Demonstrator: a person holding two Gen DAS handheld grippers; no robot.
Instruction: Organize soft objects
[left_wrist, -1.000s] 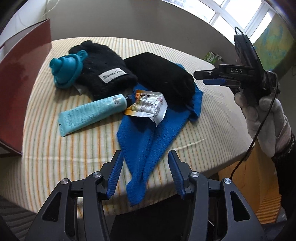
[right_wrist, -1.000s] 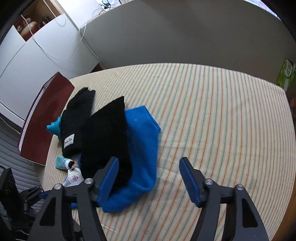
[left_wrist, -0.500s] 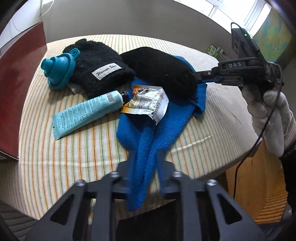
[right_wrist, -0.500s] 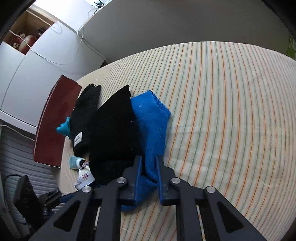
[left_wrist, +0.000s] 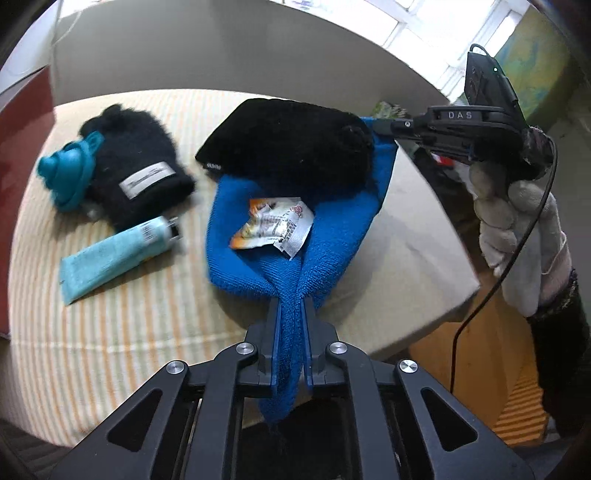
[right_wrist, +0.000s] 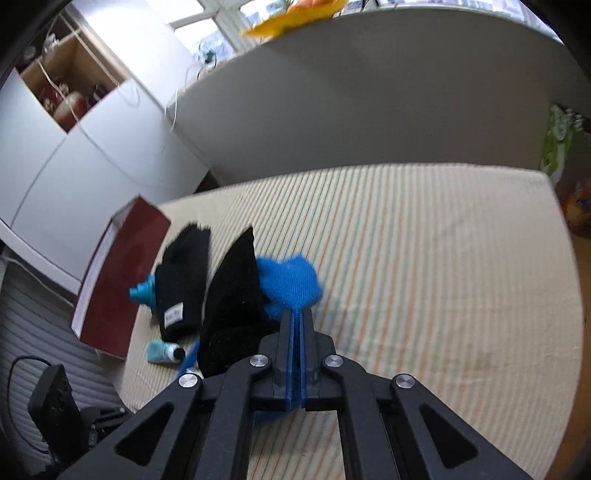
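- While bunching between both sets of blue pads, blue knit cloth (left_wrist: 295, 254) sagging over the striped tablecloth (left_wrist: 110, 314) near its front edge, one corner clamped in the left gripper (left_wrist: 291, 350), the opposite corner clamped in the right gripper (right_wrist: 294, 363).
- Riding on that cloth: black knit piece (left_wrist: 291, 147) across the far part, crinkled snack wrapper (left_wrist: 275, 225) lying just in front of it.
- Sitting apart on the tablecloth to the side: fuzzy black beanie with a white label (left_wrist: 140, 173), teal silicone funnel (left_wrist: 70, 173) touching it, pale teal tube (left_wrist: 114, 254) just beside both.
- Judging the step in hand: lifting the cloth by two corners, probably for spreading or folding.
- Calling next for: clearing the black piece and wrapper off, likely by tilting or shaking, since both are weighing the middle down.
- Risking: wrapper sliding off the table edge; cloth slipping from thin corner grips.
- Gloved hand (left_wrist: 517, 229) gripping the right tool's handle.
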